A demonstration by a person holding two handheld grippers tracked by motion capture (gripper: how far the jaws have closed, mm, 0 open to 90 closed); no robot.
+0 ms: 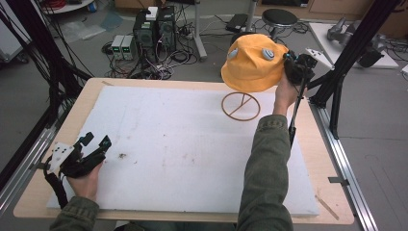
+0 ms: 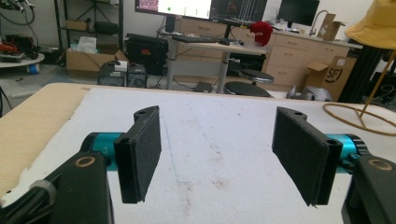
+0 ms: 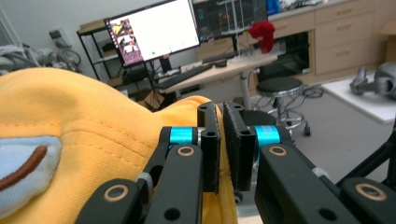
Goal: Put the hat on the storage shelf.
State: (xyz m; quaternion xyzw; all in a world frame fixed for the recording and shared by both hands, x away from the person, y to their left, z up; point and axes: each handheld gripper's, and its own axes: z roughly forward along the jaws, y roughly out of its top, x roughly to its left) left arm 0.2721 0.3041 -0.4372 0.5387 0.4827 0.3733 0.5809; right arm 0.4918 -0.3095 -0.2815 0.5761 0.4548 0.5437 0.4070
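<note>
Hat: a yellow bucket hat [image 1: 252, 62] with pale blue patches sits high over the far right part of the table, above the ring base of a wire stand [image 1: 240, 106]; whether it already rests on the stand's top cannot be told.
Grip: the right gripper [image 1: 291, 65] has its jaws pressed together on a fold of the hat's cloth at its right edge; in the right gripper view the yellow fabric runs in between the black pads [image 3: 211, 144].
Other hand: the left gripper [image 1: 95, 143] lies low at the near left of the white mat [image 1: 192, 154], jaws wide apart with nothing between them, well away from the hat.
Step in hand: by my reading, the hat is being either set on the stand or lifted off it, carried by one pinch of cloth.
Next move calls for: keeping the pinch firm and the hat level over the stand's stem, since soft cloth sags and may catch the wire; if placing, let go only once the crown sits centred.
</note>
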